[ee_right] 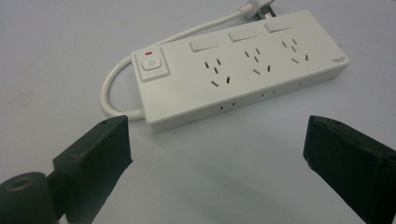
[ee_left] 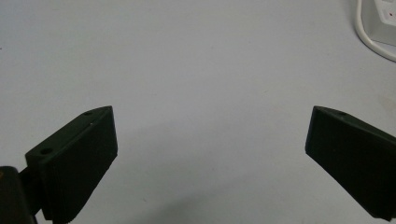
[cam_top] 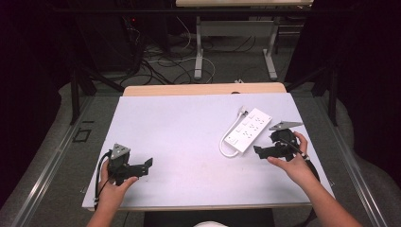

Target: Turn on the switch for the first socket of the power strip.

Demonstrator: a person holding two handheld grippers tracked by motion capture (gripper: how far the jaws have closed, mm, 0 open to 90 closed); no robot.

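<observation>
On worktop [cam_top: 189, 142] | power strip [ee_right: 243, 65] untouched | left tongs [ee_left: 210, 149] released, right tongs [ee_right: 215, 158] released, empty | nothing started

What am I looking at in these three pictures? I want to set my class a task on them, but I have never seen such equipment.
A person sits at a pale grey table, holding a black two-jawed hand tool in each hand: the left gripper and the right gripper. One picture looks down from above; the other two come from cameras riding on each gripper, looking along its jaws. A white rectangular plastic power strip with its white looped cable lies on the table, just ahead of the right gripper. Both grippers' jaws stand wide open, holding nothing.
</observation>
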